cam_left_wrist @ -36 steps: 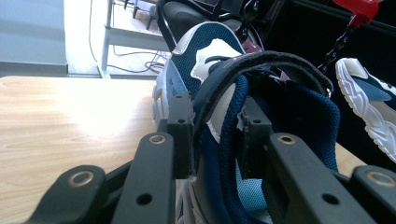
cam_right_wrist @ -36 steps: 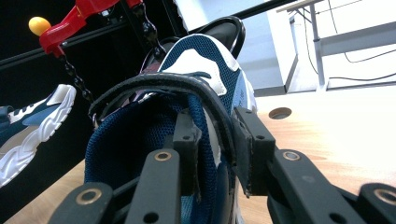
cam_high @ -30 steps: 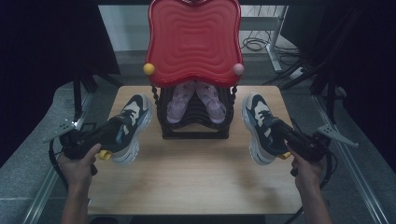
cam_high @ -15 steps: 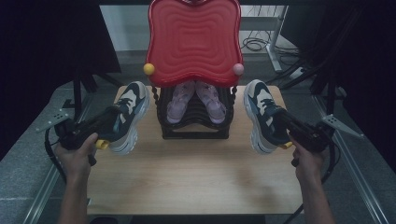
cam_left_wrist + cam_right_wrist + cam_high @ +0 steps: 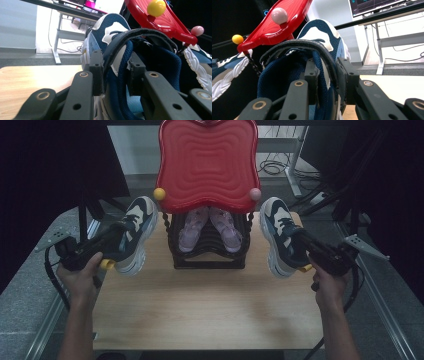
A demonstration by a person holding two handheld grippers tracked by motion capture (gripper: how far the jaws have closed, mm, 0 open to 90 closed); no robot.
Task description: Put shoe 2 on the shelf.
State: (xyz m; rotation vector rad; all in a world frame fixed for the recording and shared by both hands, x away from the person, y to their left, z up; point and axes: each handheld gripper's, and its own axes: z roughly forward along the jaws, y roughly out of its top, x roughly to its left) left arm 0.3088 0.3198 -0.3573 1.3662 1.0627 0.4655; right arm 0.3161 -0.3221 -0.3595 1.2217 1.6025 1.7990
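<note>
Navy left sneaker (image 5: 135, 232) clamped in left tool (image 5: 112, 234), right sneaker (image 5: 280, 237) in right tool (image 5: 304, 241), each just beside red rack (image 5: 207, 165).

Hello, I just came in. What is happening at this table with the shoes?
A person holds a two-jaw gripper in each hand, and each one is clamped on a blue and white sneaker. The left gripper grips the left sneaker by its heel collar, and the right gripper grips the right sneaker the same way. Both sneakers are held up at either side of a black shoe rack with a red top. A pair of small pink shoes already sits inside the rack.
</note>
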